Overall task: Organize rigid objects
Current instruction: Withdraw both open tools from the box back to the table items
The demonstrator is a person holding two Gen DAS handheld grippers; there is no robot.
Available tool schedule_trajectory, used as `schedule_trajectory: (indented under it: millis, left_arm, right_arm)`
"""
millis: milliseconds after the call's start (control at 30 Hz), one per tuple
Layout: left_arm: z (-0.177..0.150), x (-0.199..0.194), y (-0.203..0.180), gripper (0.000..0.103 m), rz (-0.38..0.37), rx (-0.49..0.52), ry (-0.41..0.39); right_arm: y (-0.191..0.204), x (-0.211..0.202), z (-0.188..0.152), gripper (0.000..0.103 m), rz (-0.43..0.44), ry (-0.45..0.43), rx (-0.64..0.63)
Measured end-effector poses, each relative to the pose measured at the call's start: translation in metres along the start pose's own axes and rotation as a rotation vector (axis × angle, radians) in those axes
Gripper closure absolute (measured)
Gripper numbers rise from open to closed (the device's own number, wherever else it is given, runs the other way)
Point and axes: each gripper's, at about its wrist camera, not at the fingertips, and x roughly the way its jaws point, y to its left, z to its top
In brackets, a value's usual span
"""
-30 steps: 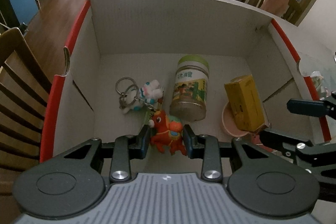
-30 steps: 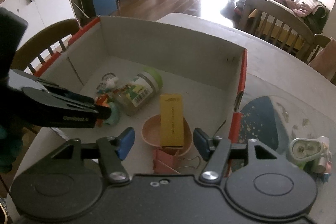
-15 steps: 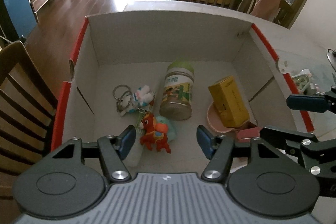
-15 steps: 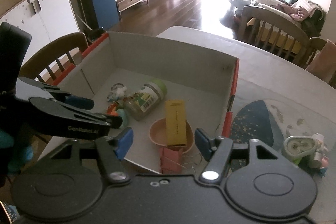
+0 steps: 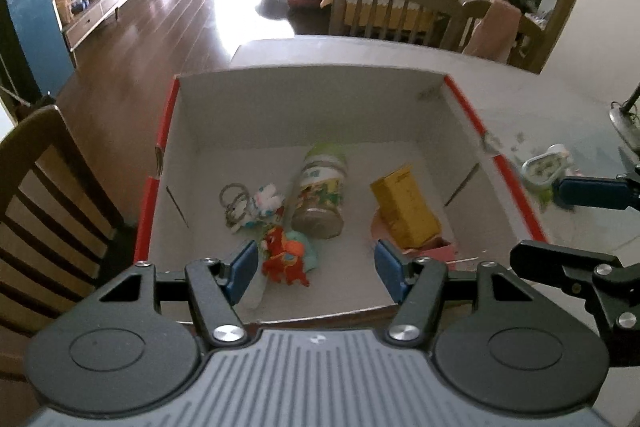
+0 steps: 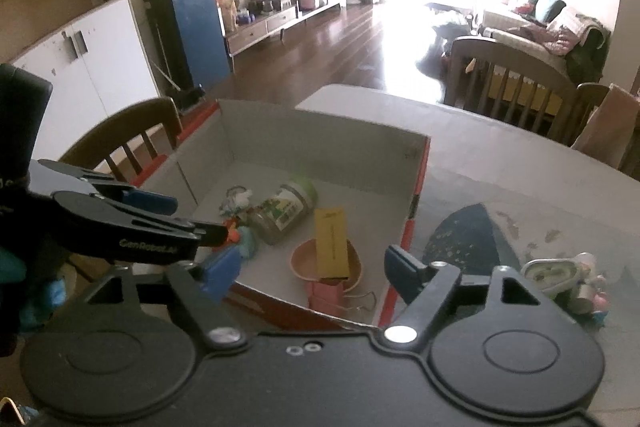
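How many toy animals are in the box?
2. A red horse toy lies near the front of the box, between the left gripper's open jaws. A white bunny keychain lies just behind it. Others could be hidden.

Dark wooden floor (image 6: 320, 39) reflects strong window light at upper centre, with a blue cabinet (image 6: 196, 27) upper left, slatted wooden chairs (image 5: 396, 11), and a sofa (image 6: 552, 27) upper right.
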Motion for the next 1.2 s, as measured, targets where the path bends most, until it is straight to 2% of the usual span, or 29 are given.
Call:
schedule_trajectory:
  millis: [67,100,167,500,767,933,1000,1200]
  left_arm:
    - [0.002,-0.008,-0.007,0.036,-0.005,0.007,-0.019]
    - [0.002,-0.012,-0.009,0.028,-0.01,0.008,-0.029]
    - [0.004,-0.021,-0.013,0.022,-0.013,0.008,-0.056]
    - [0.007,-0.05,-0.043,0.021,-0.041,0.021,-0.12]
    - [0.007,-0.06,-0.077,0.02,-0.103,0.047,-0.144]
    - [0.01,-0.059,-0.105,0.019,-0.141,0.079,-0.154]
    - [0.011,-0.056,-0.117,0.016,-0.149,0.095,-0.15]
    - [0.016,-0.04,-0.153,0.015,-0.173,0.121,-0.139]
  right_arm:
    - [-0.002,-0.01,-0.001,0.021,0.0,-0.019,0.001]
    - [-0.004,-0.015,-0.002,0.02,0.003,-0.029,0.005]
    - [-0.008,-0.024,-0.004,0.018,0.014,-0.044,0.017]
    - [-0.028,-0.065,-0.016,0.01,0.018,-0.11,0.064]
    - [-0.055,-0.104,-0.03,0.004,0.012,-0.188,0.096]
    - [-0.078,-0.123,-0.046,0.004,-0.014,-0.227,0.107]
    - [-0.089,-0.128,-0.052,0.004,-0.033,-0.229,0.11]
    - [-0.129,-0.135,-0.069,0.004,-0.094,-0.224,0.151]
